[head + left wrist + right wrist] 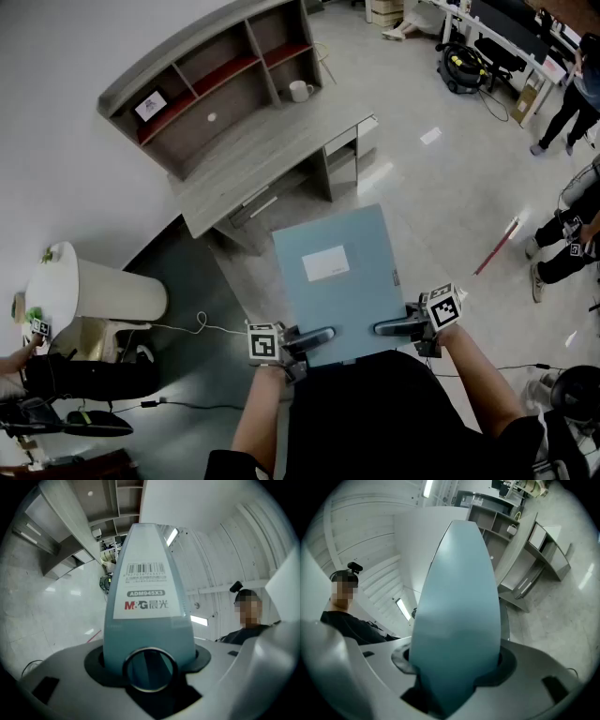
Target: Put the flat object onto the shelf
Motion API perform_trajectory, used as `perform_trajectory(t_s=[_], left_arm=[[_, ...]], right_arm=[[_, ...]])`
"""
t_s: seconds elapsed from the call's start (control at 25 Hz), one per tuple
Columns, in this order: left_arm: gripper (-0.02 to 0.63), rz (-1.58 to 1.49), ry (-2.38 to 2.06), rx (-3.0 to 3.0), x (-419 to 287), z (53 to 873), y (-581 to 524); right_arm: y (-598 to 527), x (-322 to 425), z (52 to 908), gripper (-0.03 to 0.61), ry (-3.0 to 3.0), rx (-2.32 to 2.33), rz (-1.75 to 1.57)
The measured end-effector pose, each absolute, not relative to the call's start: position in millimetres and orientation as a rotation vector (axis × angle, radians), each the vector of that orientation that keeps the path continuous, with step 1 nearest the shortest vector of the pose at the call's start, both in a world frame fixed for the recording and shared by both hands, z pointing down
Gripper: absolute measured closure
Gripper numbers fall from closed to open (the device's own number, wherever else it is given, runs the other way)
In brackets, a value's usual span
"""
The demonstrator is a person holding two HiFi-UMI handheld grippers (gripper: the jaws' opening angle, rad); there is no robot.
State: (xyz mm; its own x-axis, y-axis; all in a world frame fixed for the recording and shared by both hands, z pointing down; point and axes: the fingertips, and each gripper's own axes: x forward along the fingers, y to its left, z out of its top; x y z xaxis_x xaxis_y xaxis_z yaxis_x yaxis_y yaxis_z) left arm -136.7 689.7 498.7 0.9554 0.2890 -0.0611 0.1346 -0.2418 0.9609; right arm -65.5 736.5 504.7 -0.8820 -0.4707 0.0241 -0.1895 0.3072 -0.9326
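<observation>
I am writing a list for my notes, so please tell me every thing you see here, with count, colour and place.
file box: one, light blue, held between both tools
desk: one, grey, ahead by the wall
shelf: one, grey with red boards, on the desk
mug: one, white, on the desk
vacuum cleaner: one, black and yellow, floor, far right
stick: one, red, floor, right
left tool: one, grey, shut on the file box
right tool: one, grey, shut on the file box
</observation>
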Motion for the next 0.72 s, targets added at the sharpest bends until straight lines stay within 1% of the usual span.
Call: perform_trajectory(t_s=[0.72], left_arm=[[0.318,0.114,0.223,1.815,-127,504,693]], right_arm=[[733,-52,511,0.298,2.342,-0.487,-1.636]])
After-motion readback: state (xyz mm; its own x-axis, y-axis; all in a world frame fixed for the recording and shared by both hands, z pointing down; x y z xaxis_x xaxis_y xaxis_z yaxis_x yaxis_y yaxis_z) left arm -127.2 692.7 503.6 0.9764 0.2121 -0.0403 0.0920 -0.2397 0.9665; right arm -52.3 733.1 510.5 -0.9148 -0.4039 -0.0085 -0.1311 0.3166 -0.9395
